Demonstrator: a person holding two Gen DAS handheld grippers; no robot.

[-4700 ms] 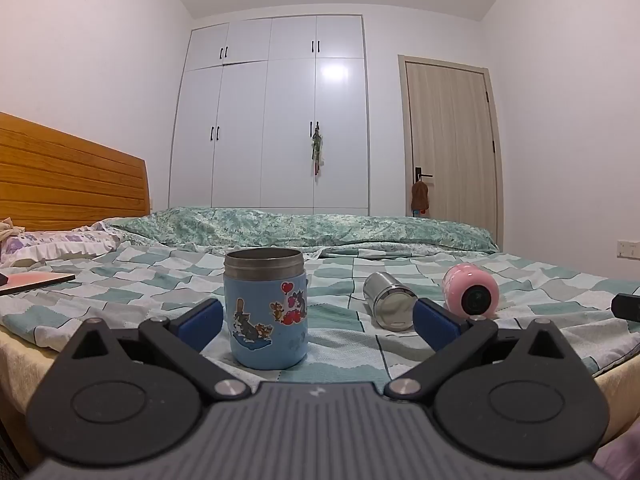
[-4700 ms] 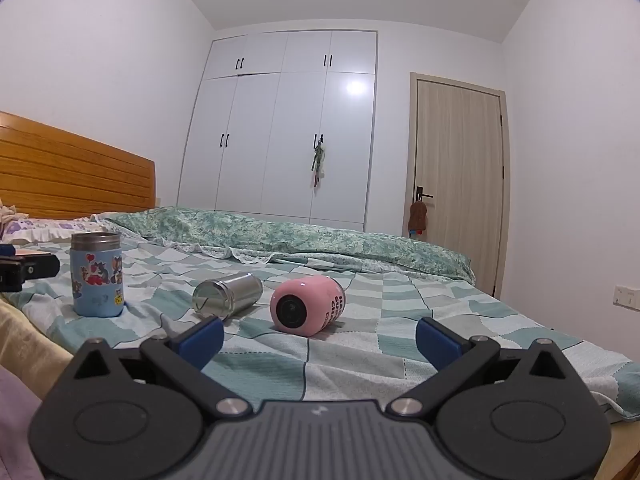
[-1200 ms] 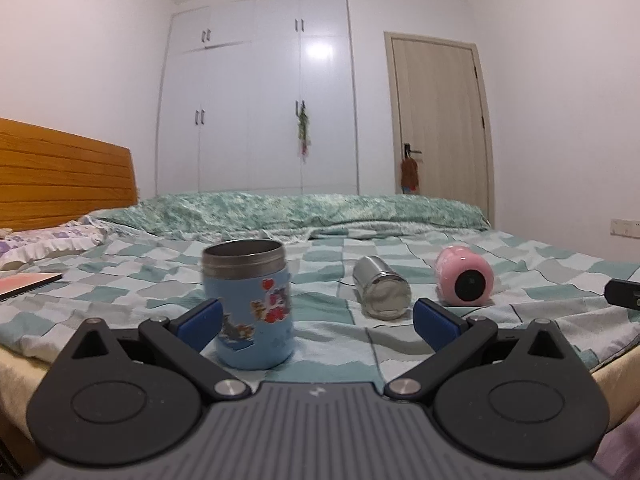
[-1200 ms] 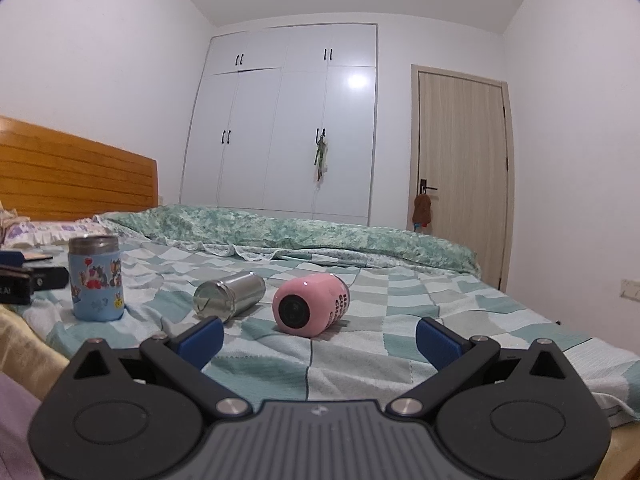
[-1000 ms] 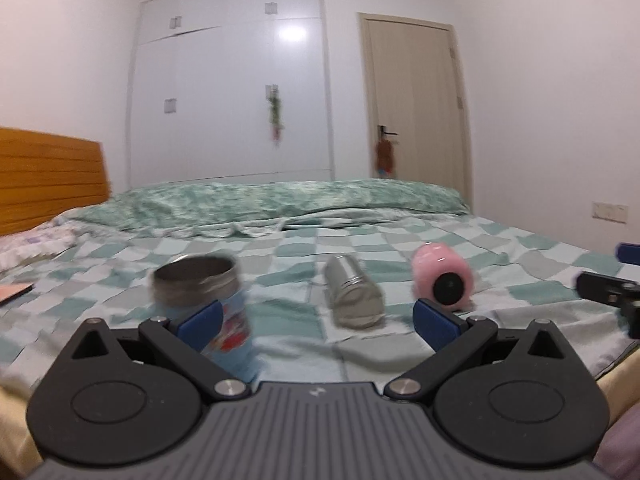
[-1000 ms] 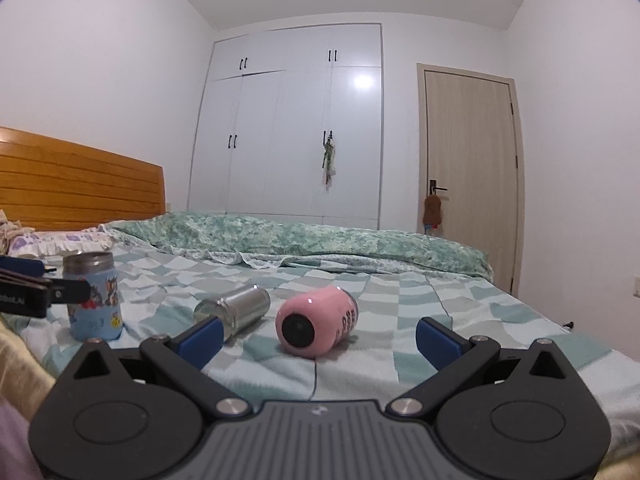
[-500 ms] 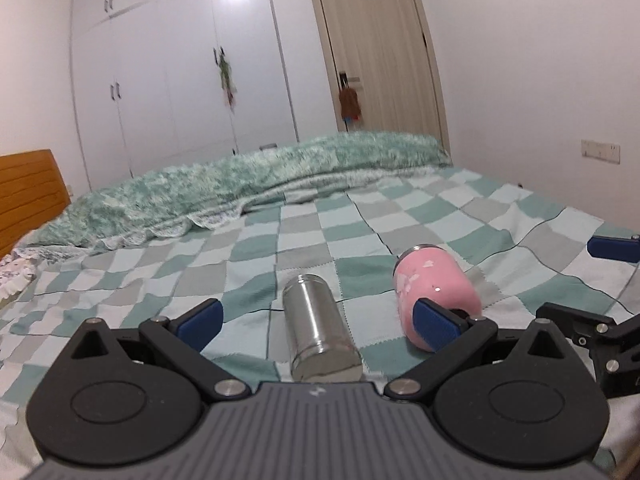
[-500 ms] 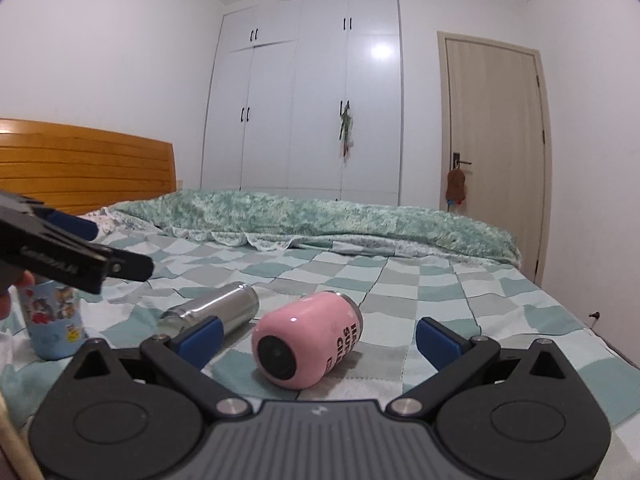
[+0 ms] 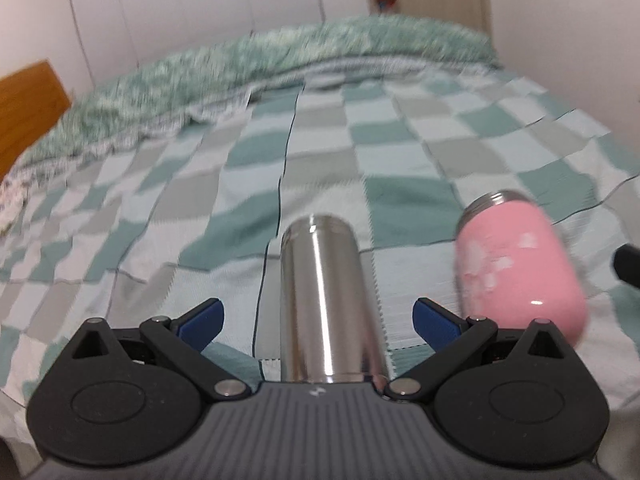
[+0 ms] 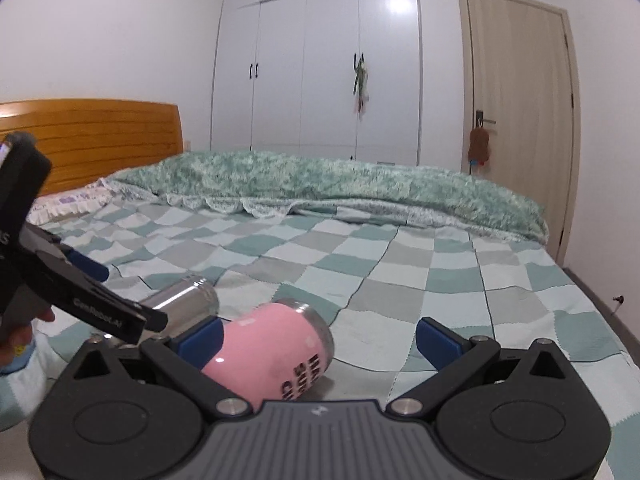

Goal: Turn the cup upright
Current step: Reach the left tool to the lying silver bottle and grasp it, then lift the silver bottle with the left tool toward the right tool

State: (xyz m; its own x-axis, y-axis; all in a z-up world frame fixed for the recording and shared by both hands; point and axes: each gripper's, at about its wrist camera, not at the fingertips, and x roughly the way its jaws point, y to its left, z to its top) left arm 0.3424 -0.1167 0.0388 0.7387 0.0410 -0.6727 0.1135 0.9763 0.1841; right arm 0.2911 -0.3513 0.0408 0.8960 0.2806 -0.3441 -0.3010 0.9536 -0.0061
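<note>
A steel cup (image 9: 330, 300) lies on its side on the checked bedspread, mouth pointing away. My left gripper (image 9: 318, 318) is open, its blue fingers on either side of the cup's near end, not touching it. A pink cup (image 9: 520, 276) lies on its side just to the right. In the right wrist view the pink cup (image 10: 268, 354) lies between my open right gripper's (image 10: 318, 336) fingers, close to the left finger. The steel cup (image 10: 182, 298) shows behind it, partly hidden by the left gripper (image 10: 92, 292).
The checked bedspread (image 10: 400, 264) covers the bed. A green folded duvet (image 10: 320, 184) lies along the far side. A wooden headboard (image 10: 92, 136) stands at the left. A wardrobe (image 10: 320, 60) and a door (image 10: 520, 120) are behind the bed.
My left gripper has swung right from the blue cup and moved down over the steel cup. My right gripper has moved in close to the pink cup.
</note>
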